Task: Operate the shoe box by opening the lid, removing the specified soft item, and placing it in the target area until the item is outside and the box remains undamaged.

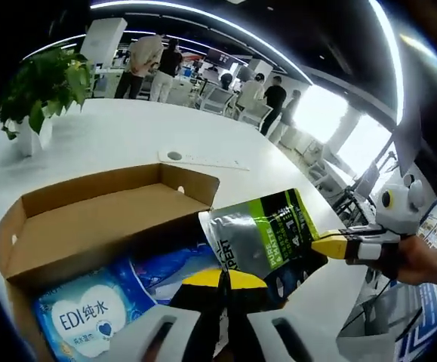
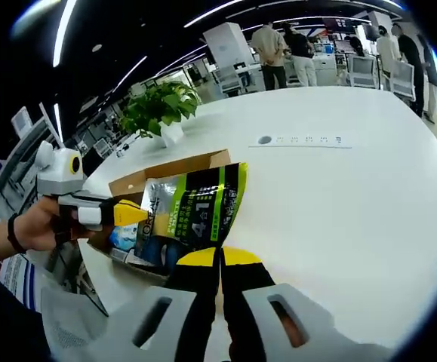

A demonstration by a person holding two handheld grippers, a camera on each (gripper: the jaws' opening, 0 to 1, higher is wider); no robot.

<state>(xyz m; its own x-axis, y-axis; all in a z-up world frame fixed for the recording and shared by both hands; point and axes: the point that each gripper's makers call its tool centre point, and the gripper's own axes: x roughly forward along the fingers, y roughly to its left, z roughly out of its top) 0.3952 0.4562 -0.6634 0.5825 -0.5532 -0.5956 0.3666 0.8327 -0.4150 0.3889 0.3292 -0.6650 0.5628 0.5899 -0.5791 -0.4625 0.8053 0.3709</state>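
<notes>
Left gripper view: the left gripper [image 1: 220, 283] has its yellow-tipped jaws pressed together on the lower edge of a soft pouch [image 1: 260, 237], held above the open shoe box [image 1: 90, 219]. From 3 o'clock the right gripper [image 1: 331, 245] reaches in, its tip touching the pouch's edge. The pouch is flat and floppy, grey and lime green with white print. To do this step well, I judge both grips should lift together and carry the pouch clear of the cardboard walls to the white table [image 1: 127, 136], without snagging the flap. A blue wipes pack [image 1: 90, 317] lies in the box at 7 o'clock.

Right gripper view: the right gripper's jaws are together on the pouch, which hangs at centre. The left gripper enters from 9 o'clock, pinching the pouch's side.
</notes>
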